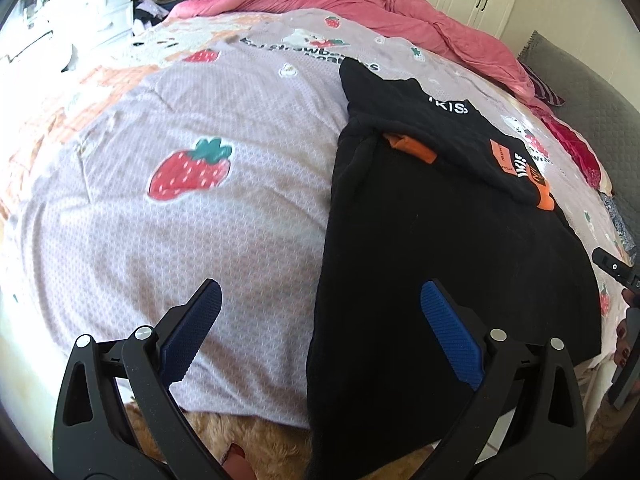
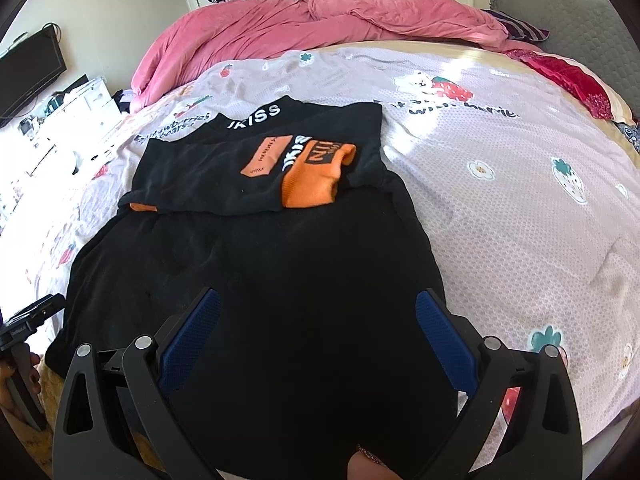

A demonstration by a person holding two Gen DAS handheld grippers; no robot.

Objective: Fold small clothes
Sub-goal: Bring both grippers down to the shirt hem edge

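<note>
blk garment (image 2: 256,280), sleeves prob. folded in

A black garment (image 2: 256,280) with orange cuffs and white lettering is lying flat on the bed, its sleeves folded across the chest.

Left gripper (image 1: 320,304): fingers (image 1: 452,332) spread wide apart, blue pads facing each other, nothing held between them. Right gripper (image 2: 318,312): fingers (image 2: 444,340) likewise spread wide, nothing clamped. Both units point forward and slightly downward. A fingertip of the holding hand shows at the bottom edge of each wrist view. The left wrist view shows part of the right gripper at its right edge
</note>
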